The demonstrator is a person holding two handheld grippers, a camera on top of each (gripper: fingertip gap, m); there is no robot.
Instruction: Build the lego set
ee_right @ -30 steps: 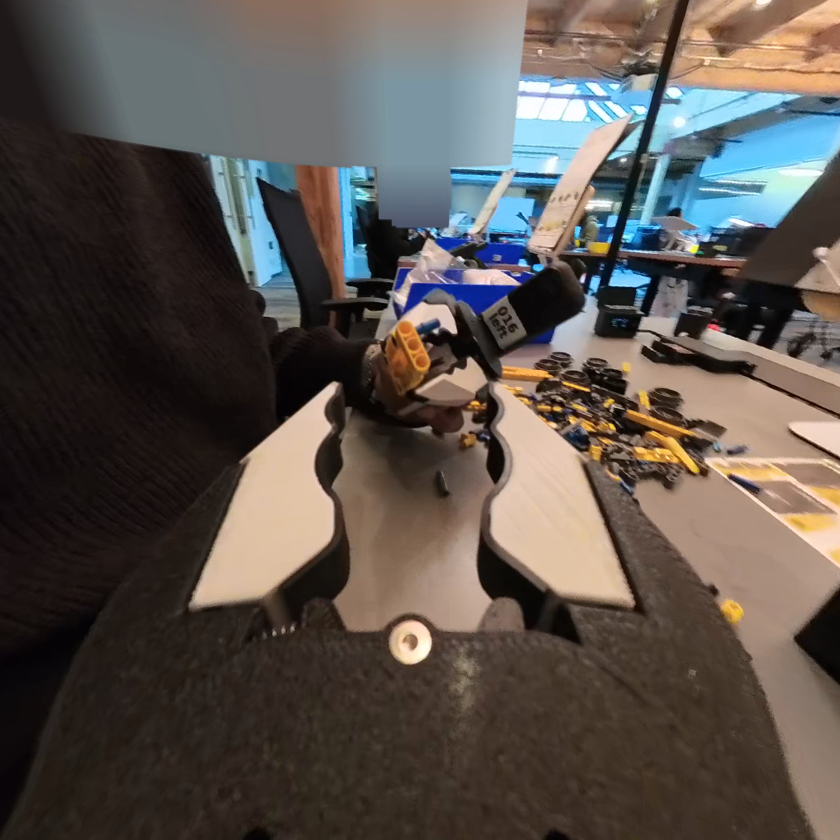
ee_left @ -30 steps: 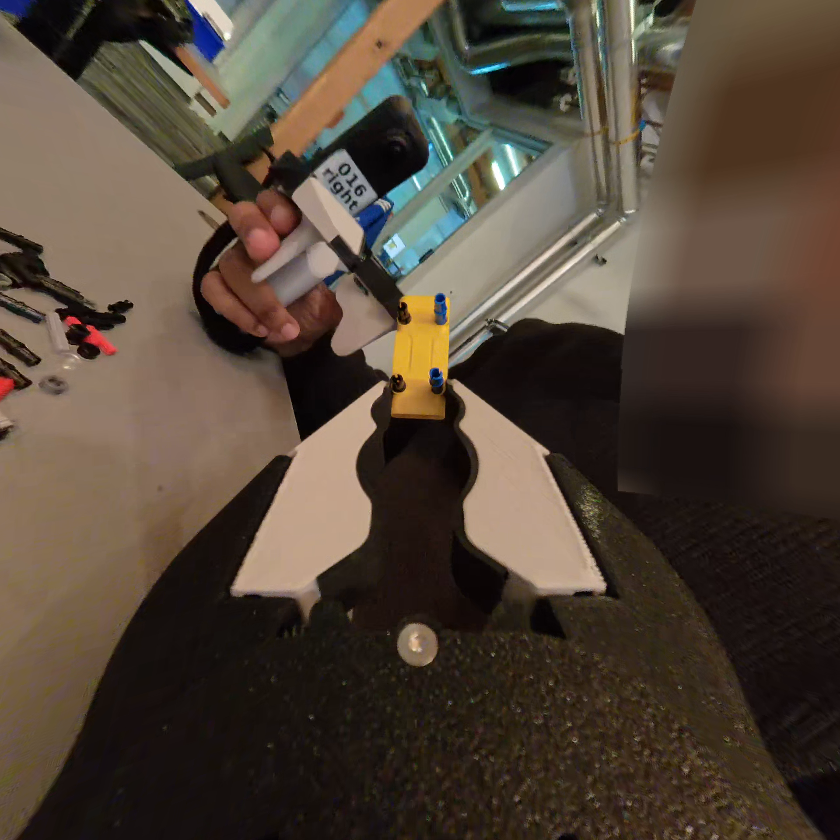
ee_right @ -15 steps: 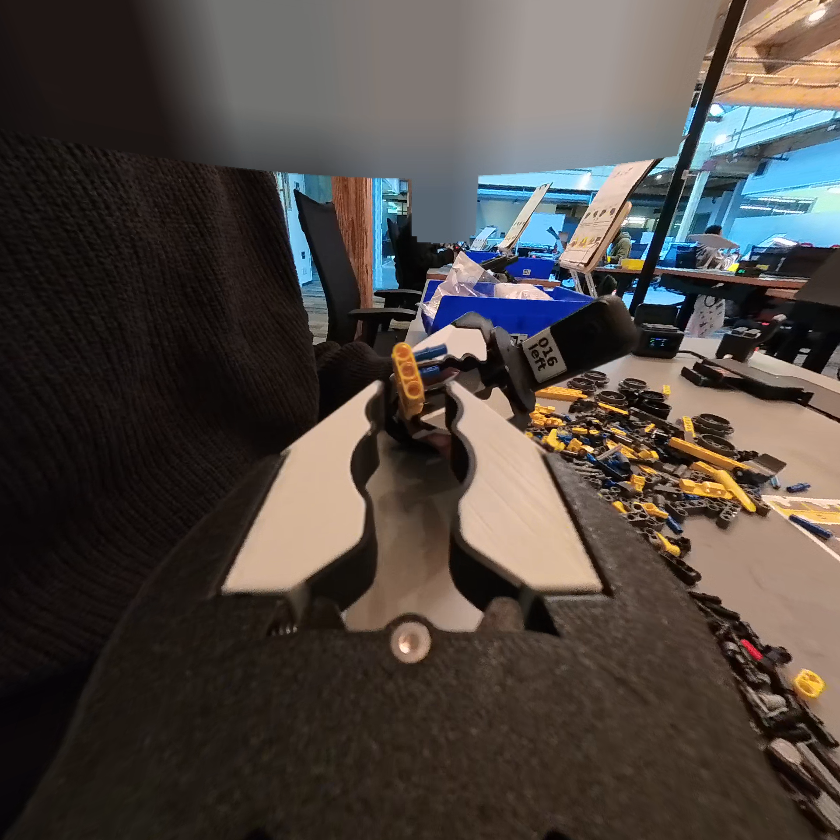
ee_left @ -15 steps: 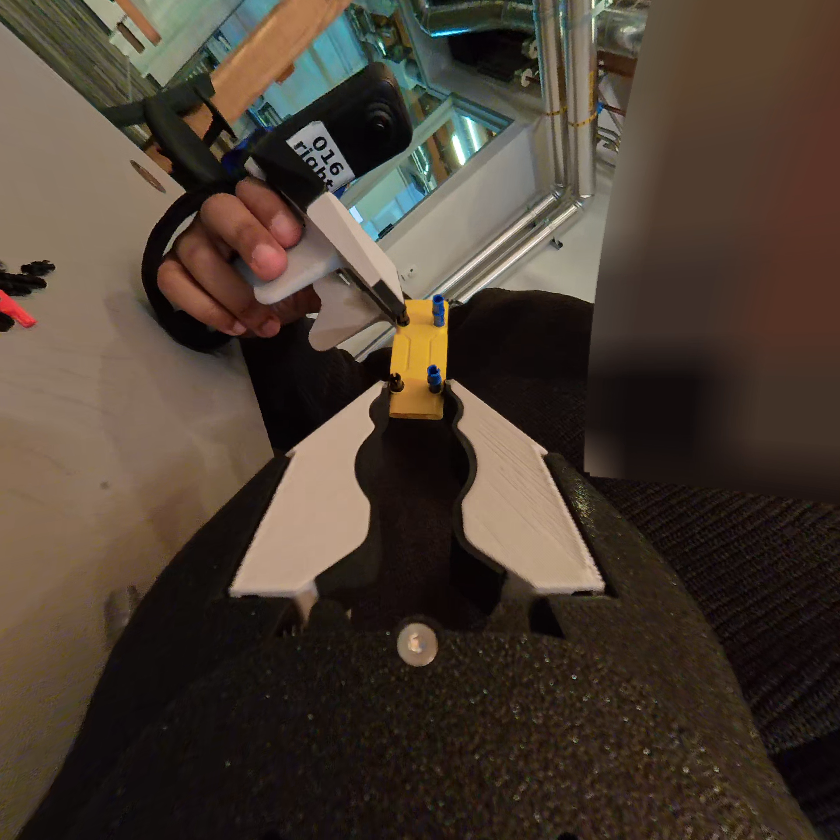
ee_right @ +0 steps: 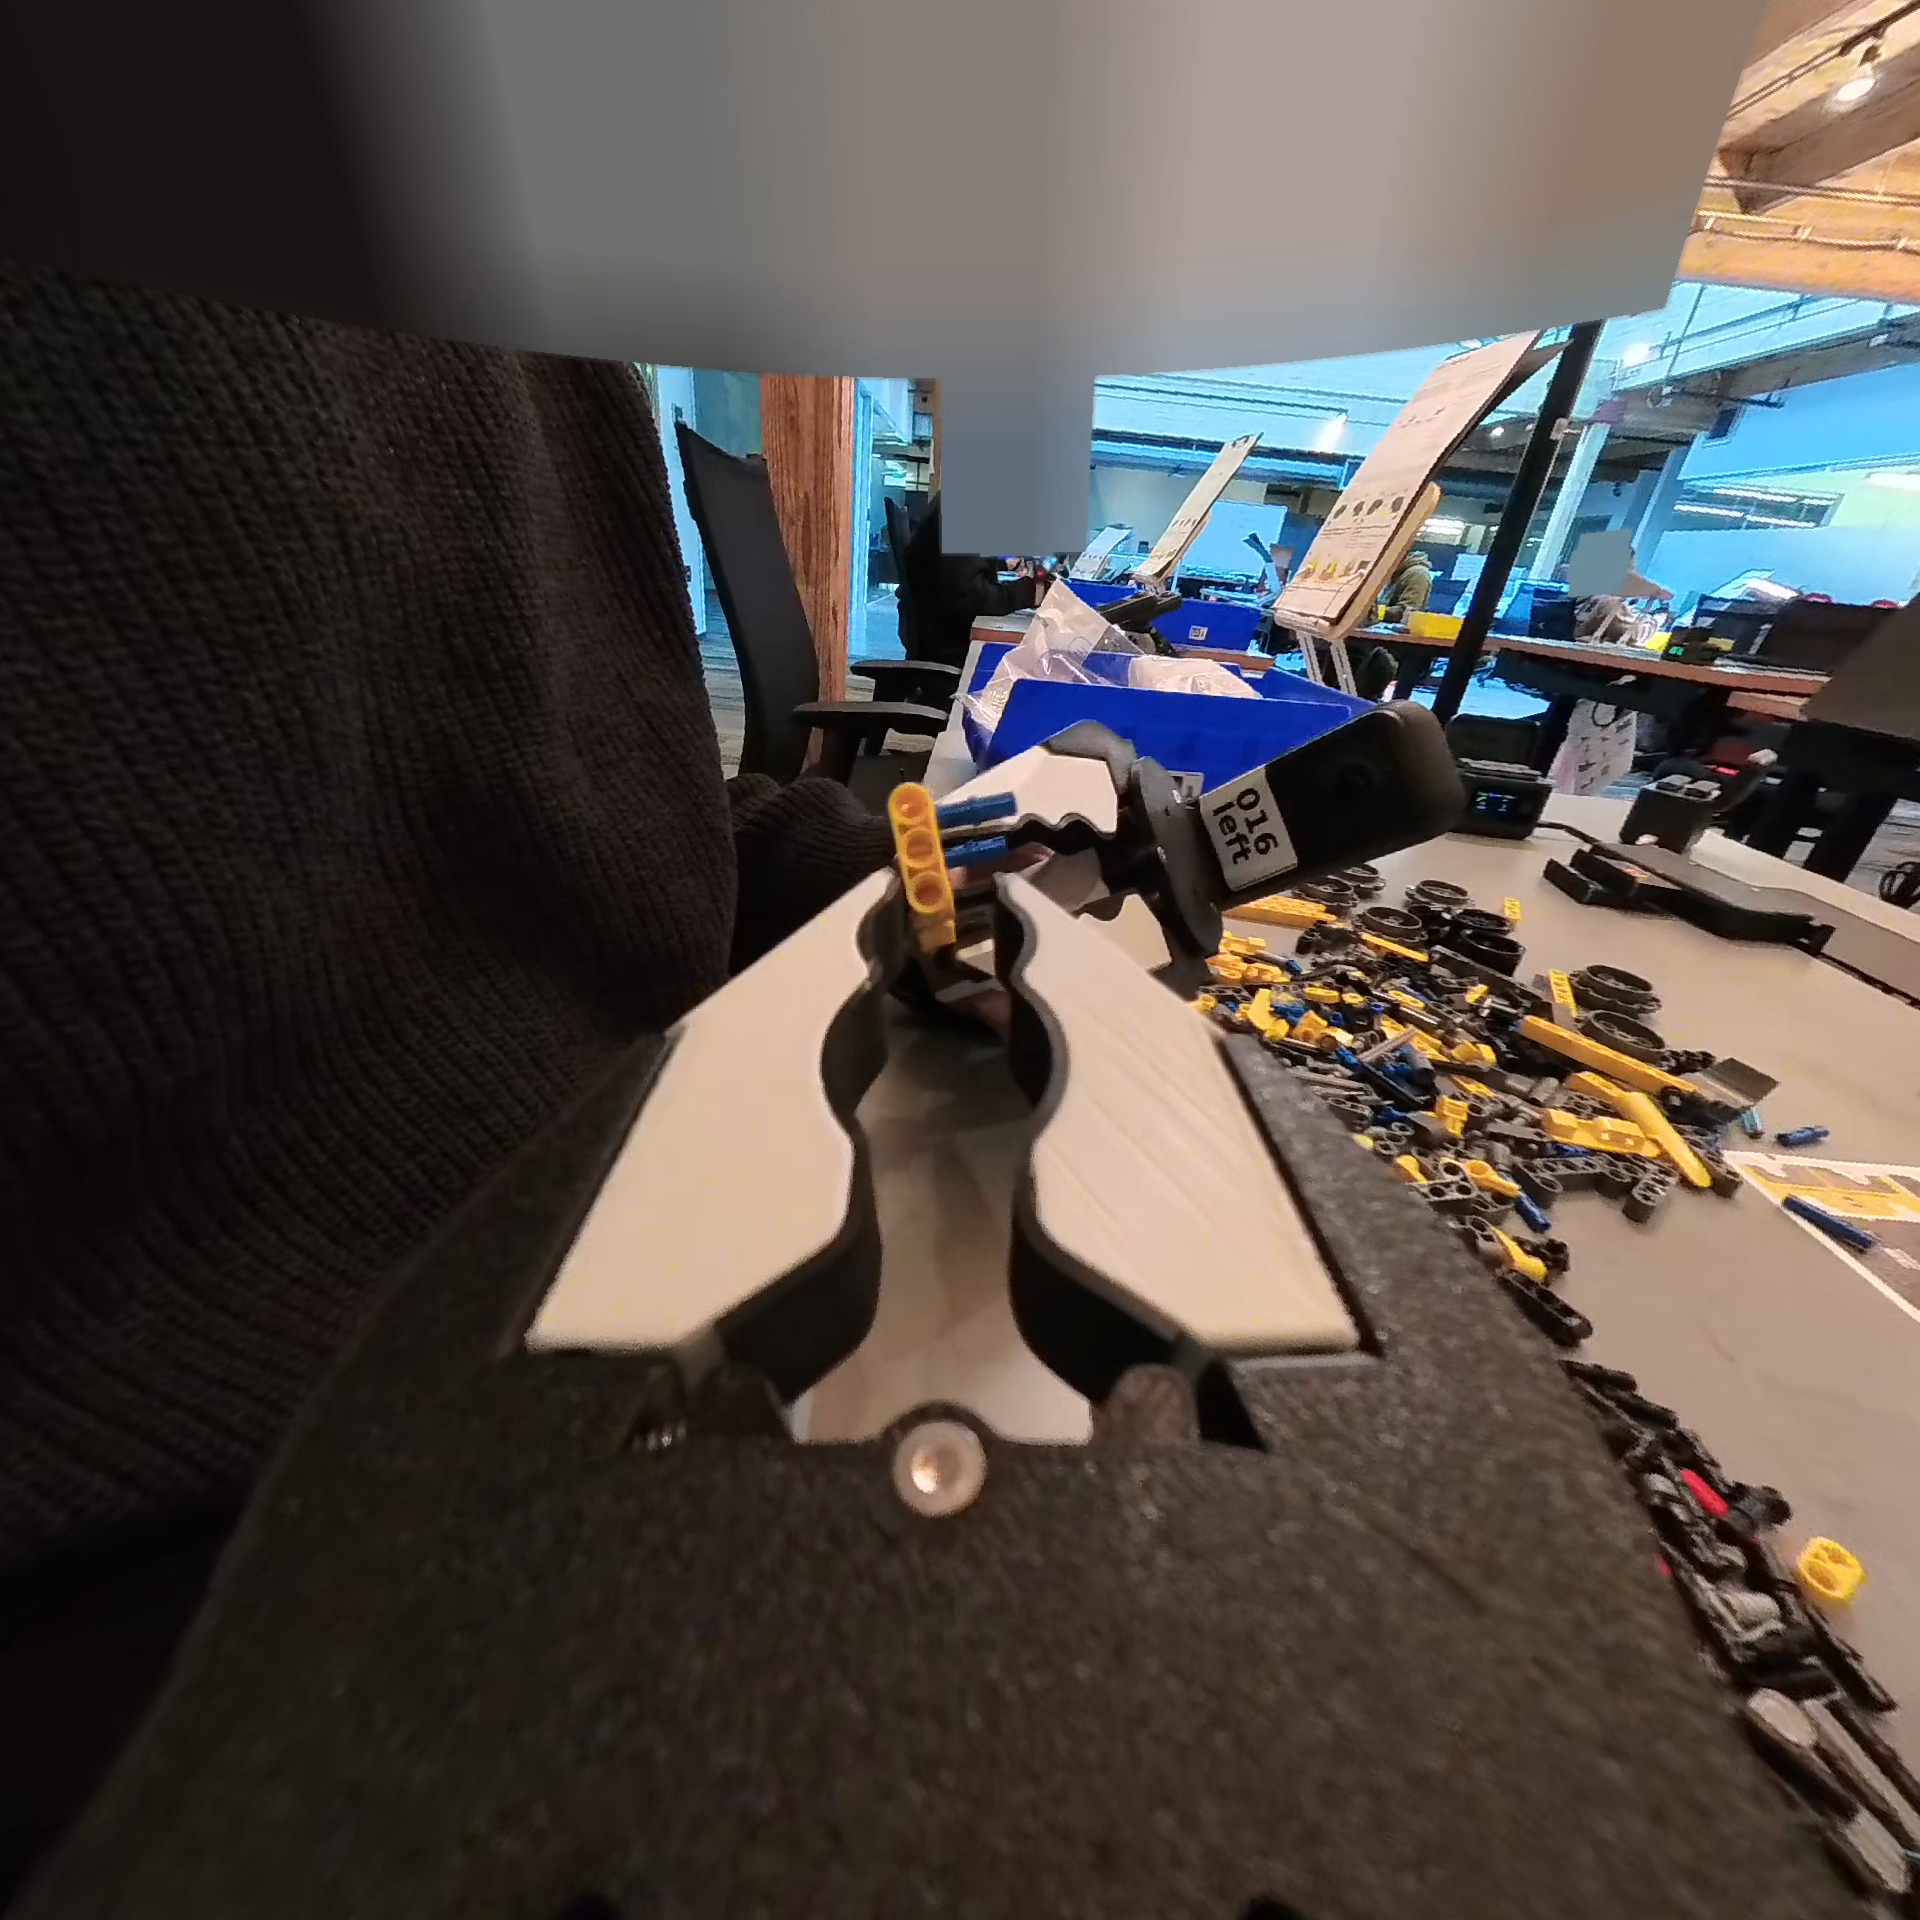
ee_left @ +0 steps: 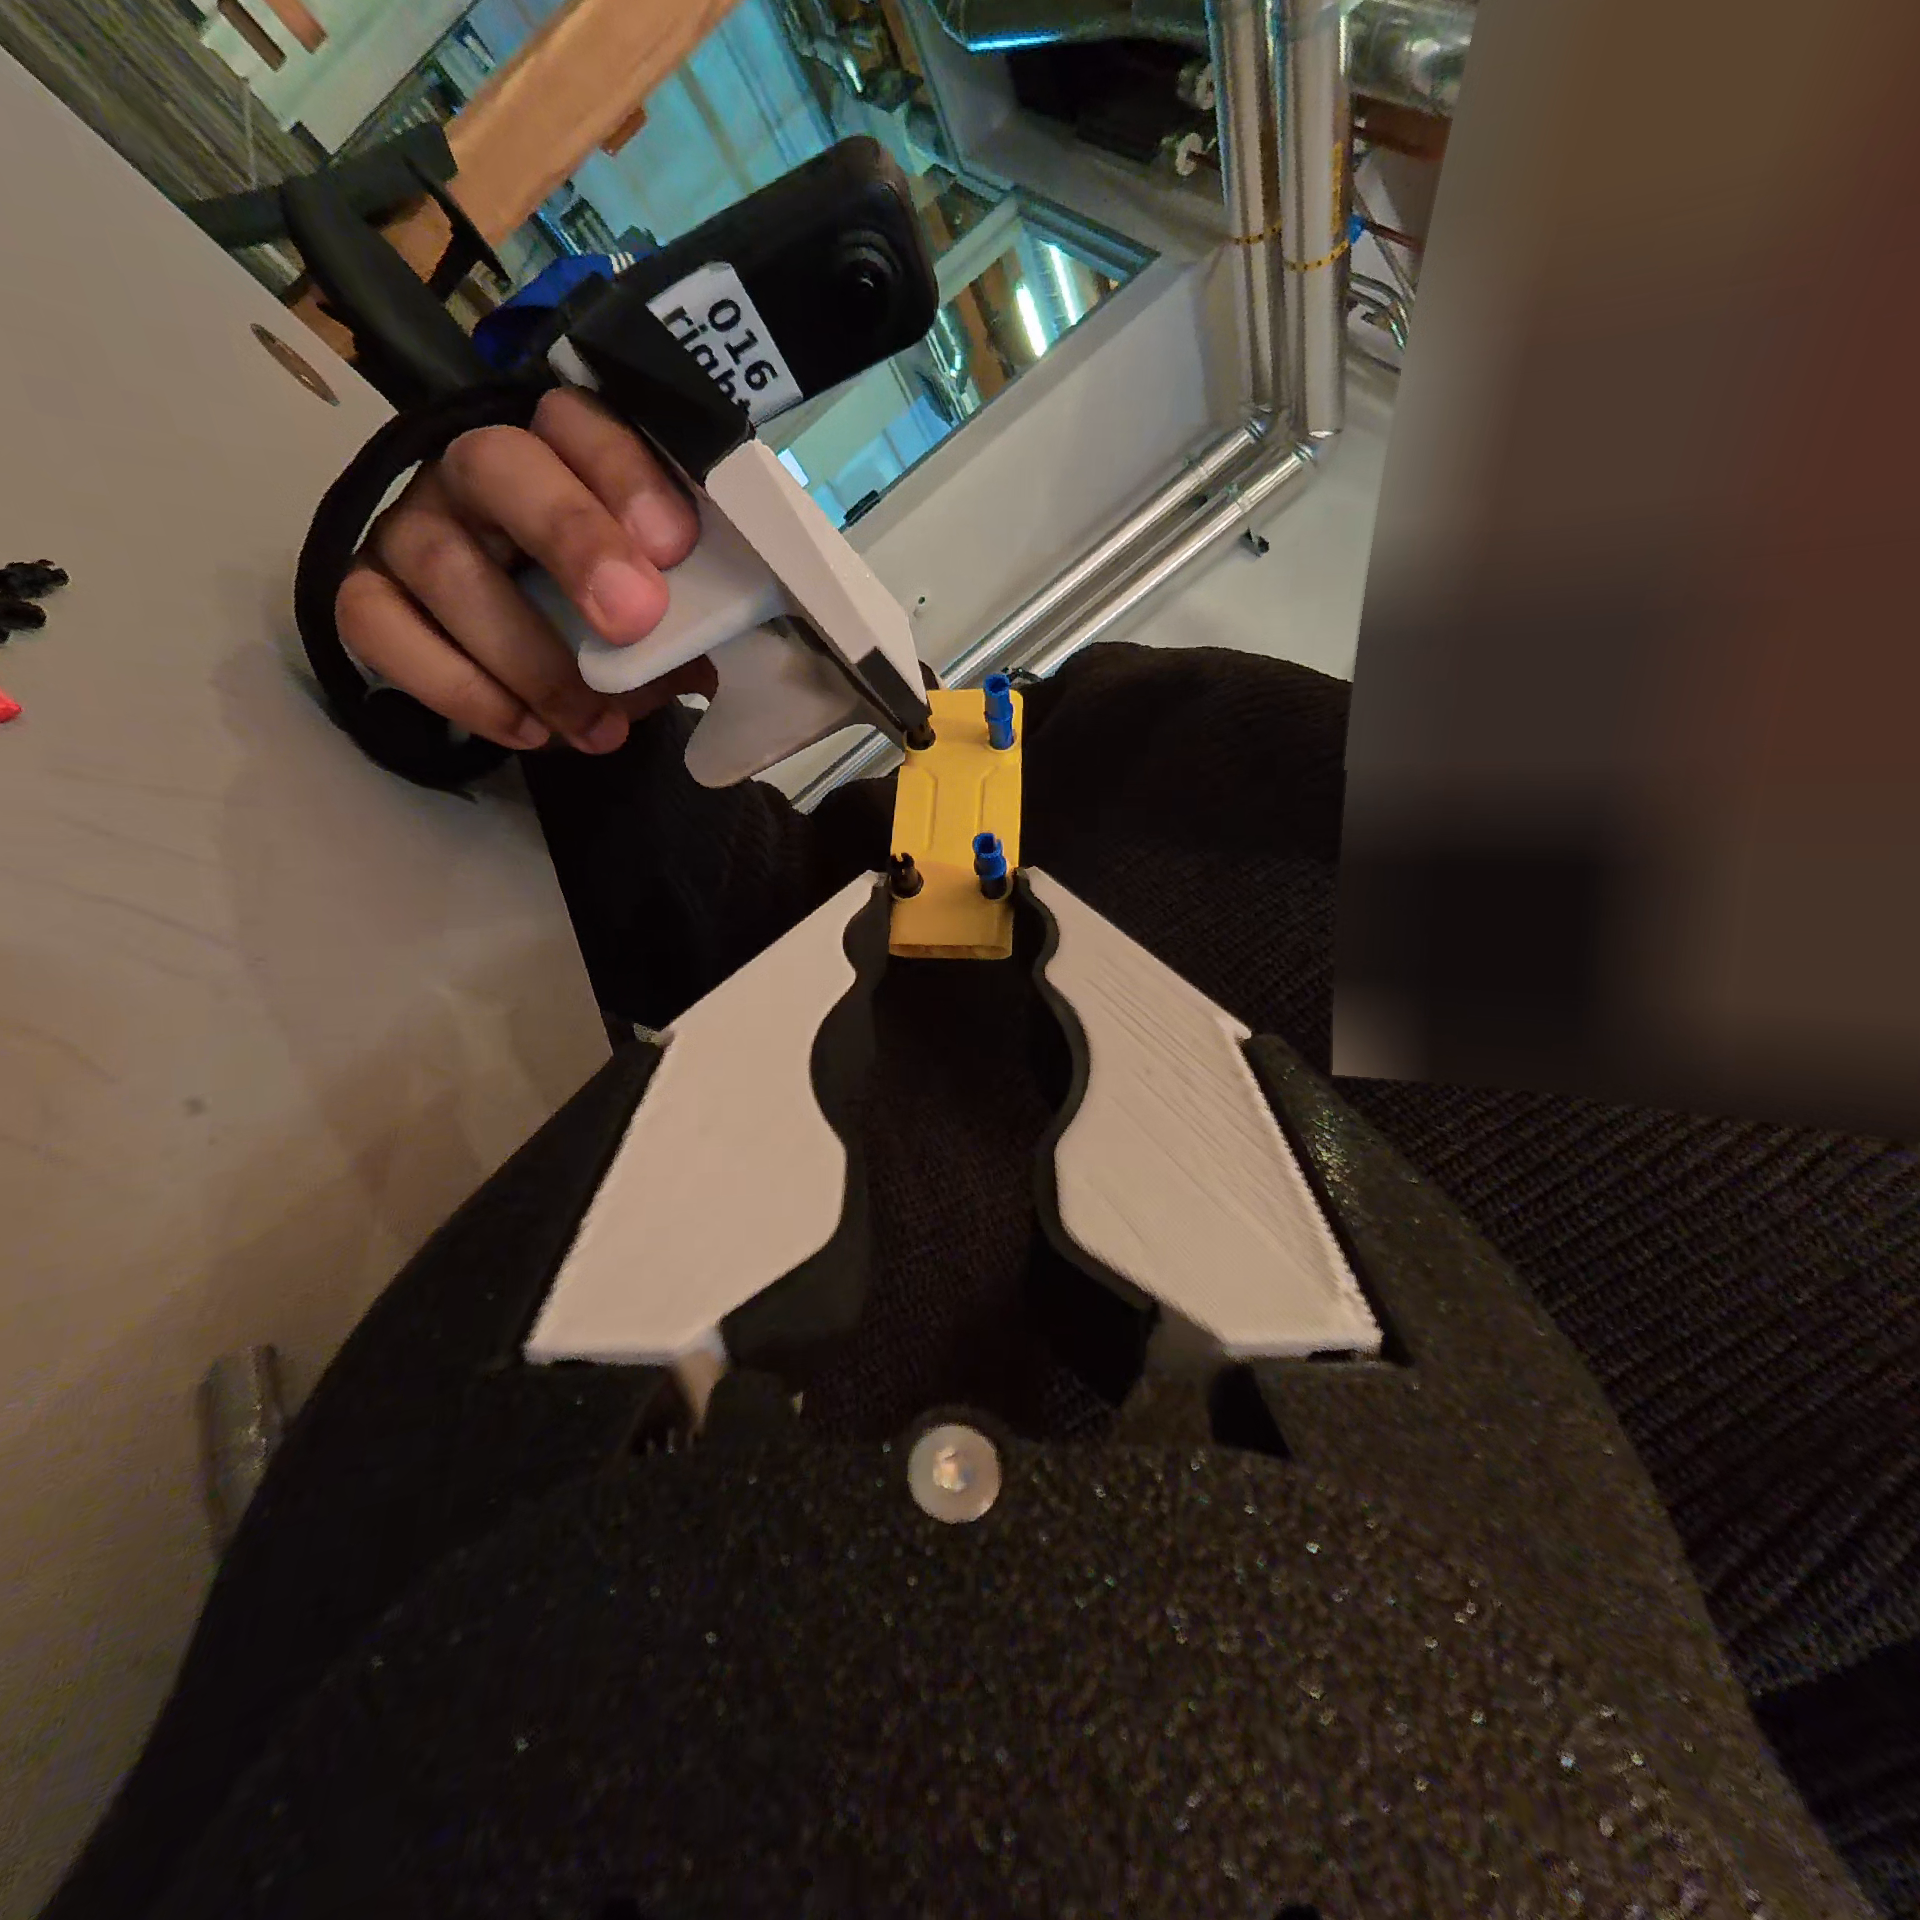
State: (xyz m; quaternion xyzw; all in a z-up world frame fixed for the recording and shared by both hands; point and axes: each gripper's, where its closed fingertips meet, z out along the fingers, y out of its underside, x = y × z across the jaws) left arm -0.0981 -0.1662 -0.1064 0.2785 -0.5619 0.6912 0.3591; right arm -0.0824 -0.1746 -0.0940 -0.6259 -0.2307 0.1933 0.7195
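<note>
Left wrist view shows your left claw (ee_left: 954,894) clamped on the near end of a yellow beam (ee_left: 958,821) carrying 2 blue pins (ee_left: 989,854) and 2 black pins (ee_left: 906,875). Your right claw (ee_left: 902,717), coming in from 10 o'clock, pinches the far black pin. Loose bricks (ee_right: 1475,1049) litter the worktop (ee_right: 1766,1340) at 3 o'clock.

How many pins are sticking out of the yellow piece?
4 on the yellow piece: two blue pins on one side, two black pins opposite, the far one at the right gripper.
</note>
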